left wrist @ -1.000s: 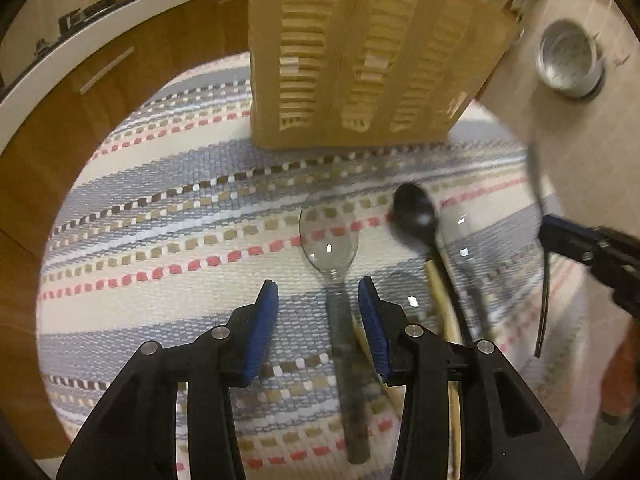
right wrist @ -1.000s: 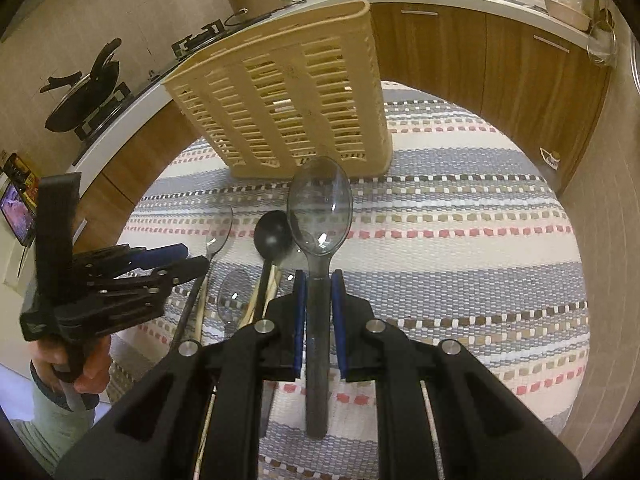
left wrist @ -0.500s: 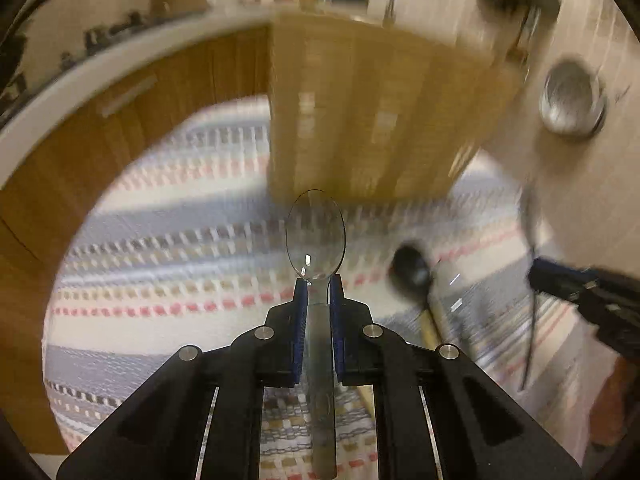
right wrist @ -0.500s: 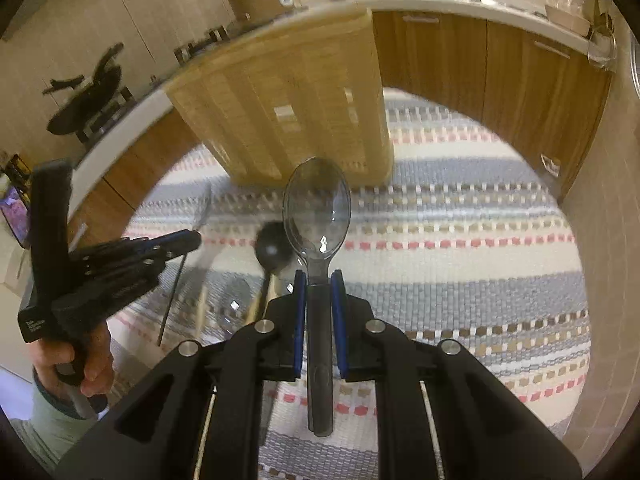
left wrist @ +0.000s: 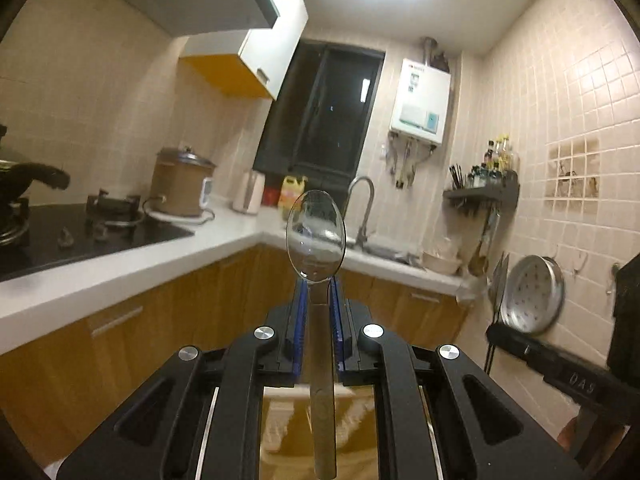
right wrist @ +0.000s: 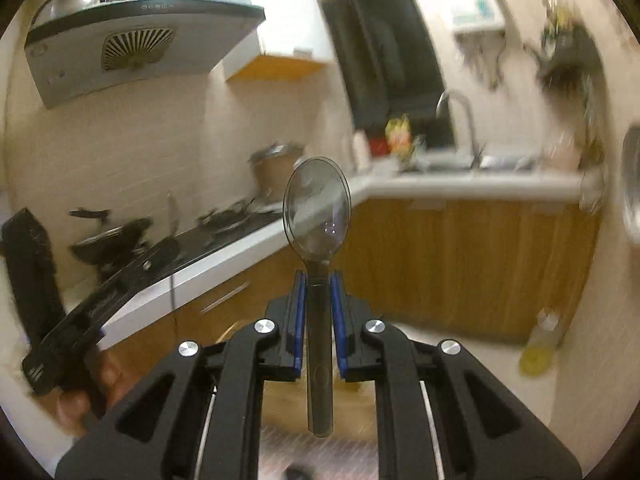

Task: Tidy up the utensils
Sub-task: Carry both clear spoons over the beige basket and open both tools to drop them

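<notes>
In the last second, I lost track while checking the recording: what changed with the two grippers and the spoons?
The left gripper, open over a clear spoon lying on the striped cloth, closed on that clear spoon and lifted it. Both grippers swung up: cloth and beige basket left view, and the cameras now face the counter and window. The right gripper kept its grip on its own clear spoon throughout.

Both wrist fisheyes sit close behind their fingers, facing roughly level across the kitchen; both share the window, tap and corner bench.
</notes>
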